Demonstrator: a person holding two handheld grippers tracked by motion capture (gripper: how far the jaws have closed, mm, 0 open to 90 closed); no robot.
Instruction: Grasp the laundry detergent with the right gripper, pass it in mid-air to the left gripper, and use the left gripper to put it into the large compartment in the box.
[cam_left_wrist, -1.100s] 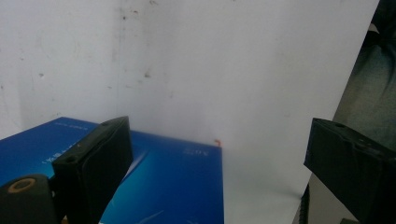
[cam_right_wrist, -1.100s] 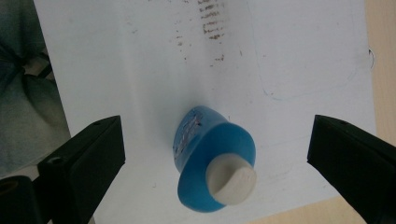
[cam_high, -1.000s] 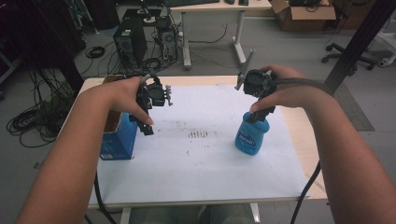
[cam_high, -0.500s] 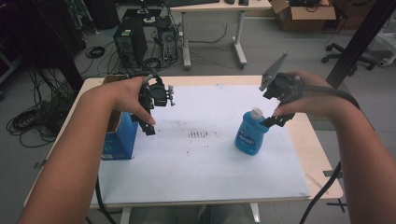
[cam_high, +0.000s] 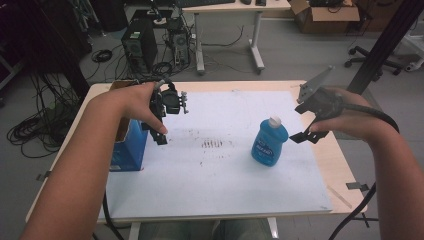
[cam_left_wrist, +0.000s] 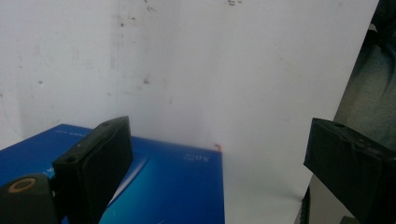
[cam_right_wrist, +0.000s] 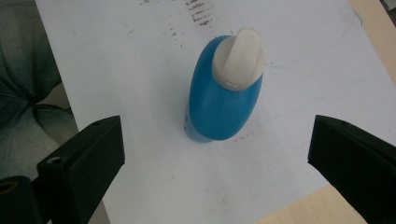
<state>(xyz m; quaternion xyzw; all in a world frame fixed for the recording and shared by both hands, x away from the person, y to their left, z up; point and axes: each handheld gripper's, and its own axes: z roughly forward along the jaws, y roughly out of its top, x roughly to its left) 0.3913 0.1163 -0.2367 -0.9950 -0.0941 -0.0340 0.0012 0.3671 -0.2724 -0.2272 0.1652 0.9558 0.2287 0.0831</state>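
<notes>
Beside the upright blue bottle (cam_high: 269, 142), right tongs (cam_high: 306, 131) hang open.

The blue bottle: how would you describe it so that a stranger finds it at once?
Find the white sheet covering the table. On its right half stands the blue bottle, upright, near the right claw. Its white cap and rounded body set it apart from the blue box at the left edge.

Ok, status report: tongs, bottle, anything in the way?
Left tongs open over blue box. Right tongs open, beside bottle. Bottle upright, free. Nothing between.
</notes>
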